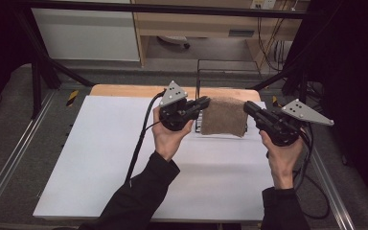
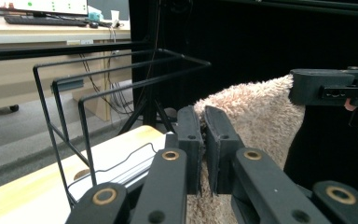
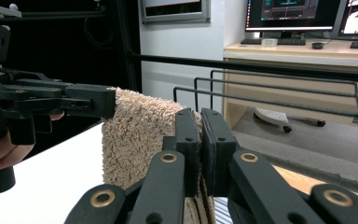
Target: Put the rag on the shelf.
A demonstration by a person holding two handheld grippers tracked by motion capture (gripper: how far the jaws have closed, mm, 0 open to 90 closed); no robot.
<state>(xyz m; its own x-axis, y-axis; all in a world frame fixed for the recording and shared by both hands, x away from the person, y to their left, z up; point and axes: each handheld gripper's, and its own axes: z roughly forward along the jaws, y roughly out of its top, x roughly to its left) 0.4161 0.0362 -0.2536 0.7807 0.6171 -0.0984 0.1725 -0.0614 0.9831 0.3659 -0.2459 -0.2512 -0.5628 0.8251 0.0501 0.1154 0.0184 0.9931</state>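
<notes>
I have the brown towel stretched between my two grippers, off the white tabletop at its far edge. The left gripper pinches the towel's left upper corner and the right gripper pinches the right upper corner; both sets of jaws are clamped tight on the fabric, with only the cloth's thickness between them. In the left gripper view the towel runs from my own jaws across to the other gripper, and the right gripper view shows the same from the opposite end, the towel reaching to the left gripper. The towel's long axis, its top edge, runs left to right, about level, and the cloth hangs down from that edge toward the tabletop. A black wire rack stands just left of and behind the towel, at the far side of the tabletop.
</notes>
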